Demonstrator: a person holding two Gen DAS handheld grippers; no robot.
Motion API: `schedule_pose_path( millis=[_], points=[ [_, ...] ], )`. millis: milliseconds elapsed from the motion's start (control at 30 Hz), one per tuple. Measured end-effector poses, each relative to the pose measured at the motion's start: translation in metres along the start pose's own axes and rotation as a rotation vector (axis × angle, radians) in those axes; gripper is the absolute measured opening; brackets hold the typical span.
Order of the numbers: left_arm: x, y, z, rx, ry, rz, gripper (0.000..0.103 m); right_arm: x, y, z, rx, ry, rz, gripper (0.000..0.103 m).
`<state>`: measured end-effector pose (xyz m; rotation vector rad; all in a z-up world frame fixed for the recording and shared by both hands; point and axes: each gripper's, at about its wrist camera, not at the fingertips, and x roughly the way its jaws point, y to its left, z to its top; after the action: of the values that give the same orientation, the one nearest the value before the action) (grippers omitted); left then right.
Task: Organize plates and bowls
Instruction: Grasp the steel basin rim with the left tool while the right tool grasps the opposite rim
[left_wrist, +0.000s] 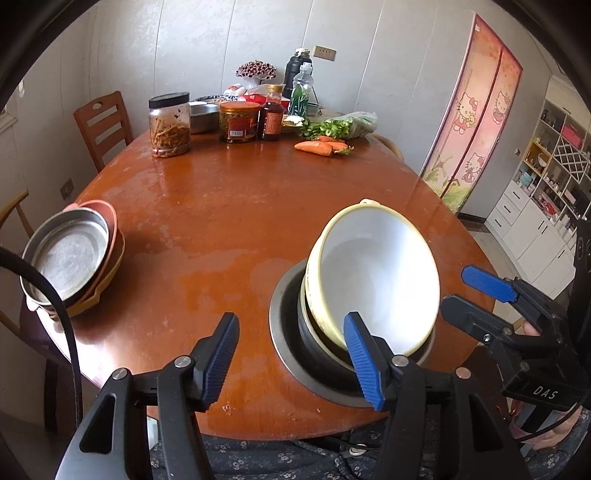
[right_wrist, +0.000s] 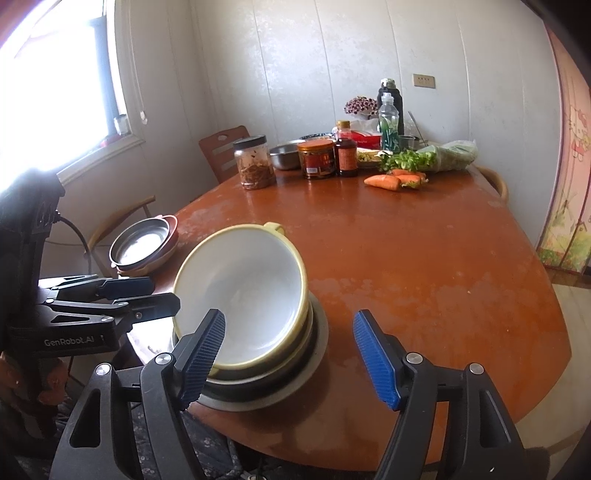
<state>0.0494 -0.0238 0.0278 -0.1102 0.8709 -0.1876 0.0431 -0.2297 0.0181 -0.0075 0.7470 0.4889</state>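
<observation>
On a worn wooden table (left_wrist: 221, 206), two stacks of dishes mark how far the tidying appears to have come. Far left of the yellow bowl (left_wrist: 373, 273), at the table's edge, sits the plate stack (left_wrist: 70, 258): a steel pan on top, with a reddish dish and a yellow one under it. Left of the bowl and closer to the camera, the left gripper (left_wrist: 291, 360) stands with its blue pads apart and nothing between them, its right pad overlapping the bowl's near rim in this view; contact cannot be told. The bowl itself sits tilted rather than level, leaning in a dark bowl that rests in a wide steel dish (left_wrist: 288, 354) at the near edge of the table. Right of the bowl, the right gripper (right_wrist: 290, 360) is likewise spread wide and empty; from its own camera, its left pad stands in front of the bowl's rim (right_wrist: 240, 295). Behind the bowl, at the far end of the table, jars (left_wrist: 170, 125), bottles, carrots (left_wrist: 321, 146) and greens lie untouched. By the look of it, most of the sorting is done: plates in one pile, bowls in another. What is left seems to be seating the yellow bowl flat in its nest.
</observation>
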Motion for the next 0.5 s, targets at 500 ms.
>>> schedule_pose_path(
  millis=[500],
  points=[
    [0.024, -0.004, -0.003, -0.026, 0.061, -0.066, 0.067, 0.035, -0.013, -0.015, 0.137, 0.127, 0.073, 0.075]
  ],
)
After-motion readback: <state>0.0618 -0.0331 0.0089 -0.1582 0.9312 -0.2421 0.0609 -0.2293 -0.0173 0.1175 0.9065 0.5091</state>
